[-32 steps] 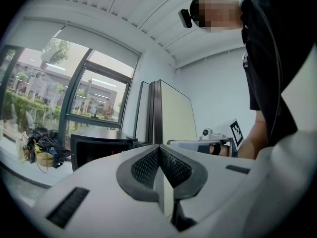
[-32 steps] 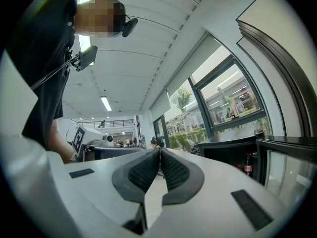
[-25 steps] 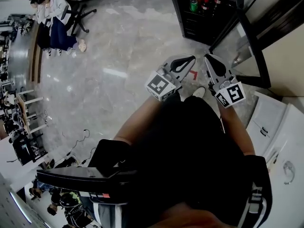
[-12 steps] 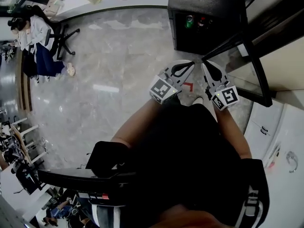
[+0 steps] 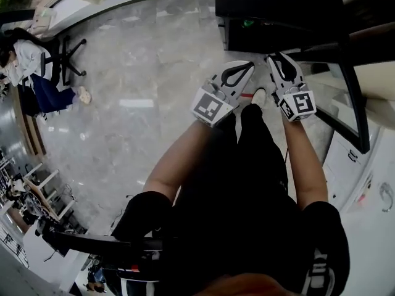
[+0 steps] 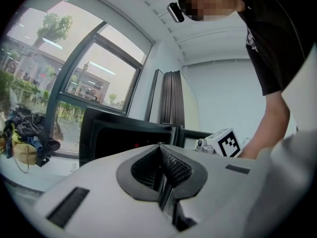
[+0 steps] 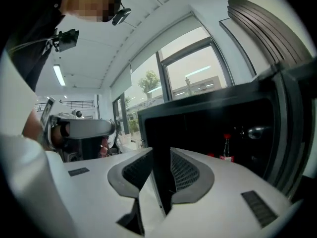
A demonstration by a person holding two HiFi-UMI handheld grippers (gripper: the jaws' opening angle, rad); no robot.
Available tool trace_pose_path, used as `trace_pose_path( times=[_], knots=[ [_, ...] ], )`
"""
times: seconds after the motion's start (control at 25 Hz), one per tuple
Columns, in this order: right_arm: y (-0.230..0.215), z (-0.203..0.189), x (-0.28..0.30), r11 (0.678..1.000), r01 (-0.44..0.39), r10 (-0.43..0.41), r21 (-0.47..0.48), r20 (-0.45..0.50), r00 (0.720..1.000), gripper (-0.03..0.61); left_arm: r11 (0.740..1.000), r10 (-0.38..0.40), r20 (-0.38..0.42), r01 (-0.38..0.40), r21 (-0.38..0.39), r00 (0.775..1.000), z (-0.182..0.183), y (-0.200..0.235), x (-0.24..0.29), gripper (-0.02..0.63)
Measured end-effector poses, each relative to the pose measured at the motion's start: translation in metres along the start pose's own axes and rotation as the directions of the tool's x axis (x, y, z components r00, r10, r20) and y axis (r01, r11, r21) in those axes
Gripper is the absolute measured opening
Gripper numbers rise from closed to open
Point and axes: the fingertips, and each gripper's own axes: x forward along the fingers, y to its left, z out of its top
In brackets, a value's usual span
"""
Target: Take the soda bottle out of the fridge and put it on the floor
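**At the fridge, right gripper starting to open**

My left gripper (image 6: 161, 155) is closed and empty. My right gripper (image 7: 161, 155) has just been opening: a narrow gap, nothing between the jaws. Both have come closer to the open fridge (image 7: 198, 115). The soda bottle (image 7: 227, 150) stands inside the fridge, untouched, so I judge reaching in comes next.

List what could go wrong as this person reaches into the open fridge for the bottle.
1. The right tongs, empty and just opening, show only a narrow gap; they might push the red-capped bottle over.
2. The open fridge door stands close on the right; that arm could clip it.
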Motion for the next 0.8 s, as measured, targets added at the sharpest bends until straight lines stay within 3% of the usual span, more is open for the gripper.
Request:
trace_pose_path(
  times=[0.16, 0.24, 0.28, 0.56, 0.8],
  knots=[
    [-0.059, -0.033, 0.048, 1.0, 0.018, -0.018, 0.0, 0.015, 1.0, 0.13, 0.999, 0.032, 0.02, -0.032, -0.019, 0.999, -0.021, 0.034, 0.038, 0.002],
    [-0.078, -0.049, 0.066, 1.0, -0.017, 0.017, 0.014, 0.035, 0.999, 0.218, 0.999, 0.046, 0.036, -0.045, -0.021, 0.998, -0.033, 0.042, 0.052, 0.002],
    [-0.085, -0.058, 0.071, 1.0, -0.024, 0.023, 0.019, 0.04, 0.999, 0.231, 0.998, 0.052, 0.042, -0.051, -0.02, 0.998, -0.039, 0.043, 0.056, 0.002],
    [-0.124, -0.118, 0.091, 0.999, 0.052, -0.052, -0.001, 0.051, 0.997, 0.247, 0.993, 0.116, 0.036, -0.115, -0.035, 0.993, -0.09, 0.059, 0.078, 0.002],
    [-0.145, -0.11, 0.117, 0.991, 0.087, -0.08, -0.104, 0.071, 0.994, 0.258, 0.993, 0.113, 0.002, -0.113, -0.024, 0.994, -0.109, 0.059, 0.091, 0.002]
  ],
)
